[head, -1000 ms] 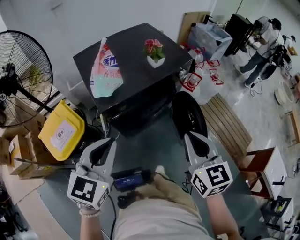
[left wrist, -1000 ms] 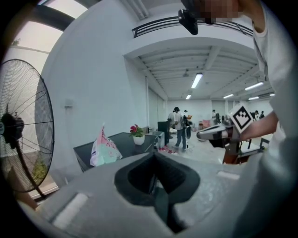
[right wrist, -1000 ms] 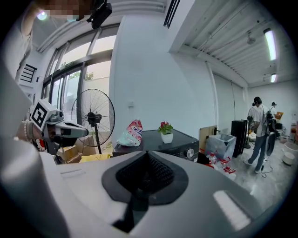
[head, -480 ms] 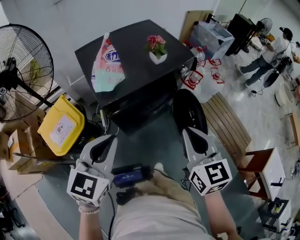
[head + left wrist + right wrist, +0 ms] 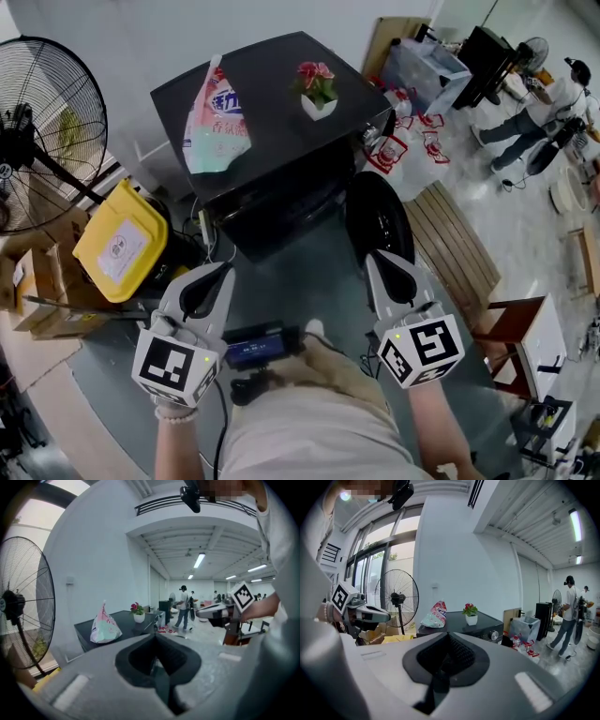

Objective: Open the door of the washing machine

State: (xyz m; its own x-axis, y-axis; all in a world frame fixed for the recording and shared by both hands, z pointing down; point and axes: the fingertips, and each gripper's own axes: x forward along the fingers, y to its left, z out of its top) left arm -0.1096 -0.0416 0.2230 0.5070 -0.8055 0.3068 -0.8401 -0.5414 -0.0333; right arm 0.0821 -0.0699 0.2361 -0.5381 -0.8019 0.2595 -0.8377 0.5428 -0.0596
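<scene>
Apparently the job is as good as done: the door (image 5: 378,223) hangs swung out from the front of the washing machine (image 5: 281,141), so I judge nothing is left but to confirm it is wide enough. The machine is a black box in the upper centre of the head view. Its flat, dark top carries a detergent bag (image 5: 217,117) on its left part and a flower pot (image 5: 319,92) towards the right. The door is round, black and glossy. It stands out at the machine's lower right corner, in the centre right of the frame, and seems hinged on that side. The opening behind it is too dark for me to see the drum.

My left gripper (image 5: 221,272) sits in the lower left of the frame and my right gripper (image 5: 376,264) in the lower right, both close to my body. Both pairs of jaws are clenched on nothing, as each gripper view shows the pads pressed together with no object between them. The right jaws lie just below the door in the picture, though I cannot tell whether they touch it. The left jaws are well apart from the machine.
</scene>
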